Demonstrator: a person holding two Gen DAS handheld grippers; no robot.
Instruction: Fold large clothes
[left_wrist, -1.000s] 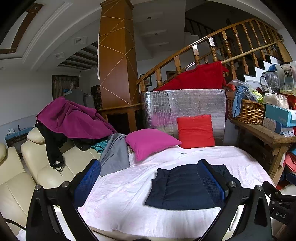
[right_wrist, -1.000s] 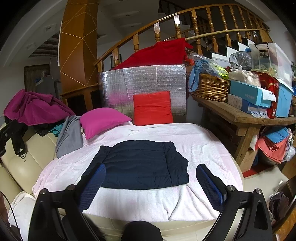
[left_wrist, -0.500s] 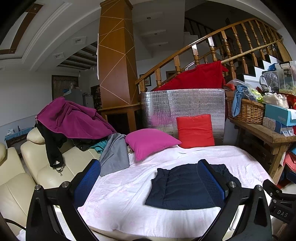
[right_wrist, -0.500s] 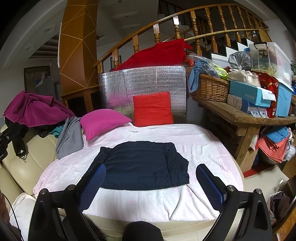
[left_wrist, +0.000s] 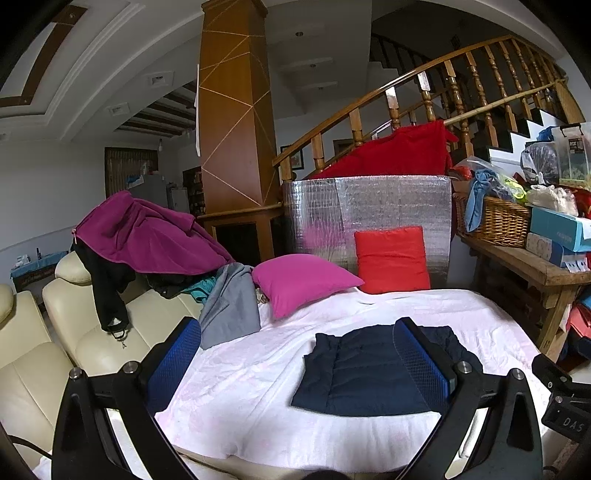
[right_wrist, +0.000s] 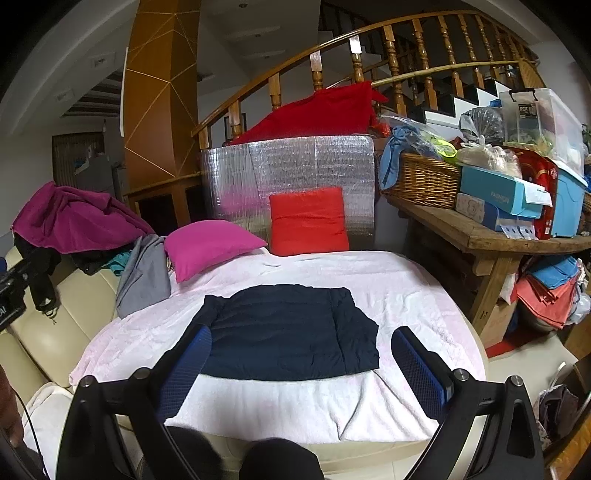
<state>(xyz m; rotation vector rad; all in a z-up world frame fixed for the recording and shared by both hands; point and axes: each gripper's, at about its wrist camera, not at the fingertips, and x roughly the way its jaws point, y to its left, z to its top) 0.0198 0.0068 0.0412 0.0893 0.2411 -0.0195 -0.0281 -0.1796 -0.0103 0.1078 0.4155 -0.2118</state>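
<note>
A dark navy quilted garment (right_wrist: 291, 332) lies folded into a flat rectangle on the pale pink blanket (right_wrist: 402, 291); the left wrist view shows the same garment (left_wrist: 365, 373) right of centre. My left gripper (left_wrist: 295, 362) hangs open above the blanket's near left part, its blue pads wide apart and holding nothing. My right gripper (right_wrist: 301, 369) is open too, held back over the near edge with the garment's front edge between and beyond its fingers, not touching it.
A magenta pillow (right_wrist: 210, 243) and a red cushion (right_wrist: 308, 219) lie at the blanket's far side before a silver foil panel (right_wrist: 288, 173). Clothes (left_wrist: 147, 236) pile on the cream sofa (left_wrist: 74, 332) at left. A cluttered wooden bench (right_wrist: 491, 236) stands right.
</note>
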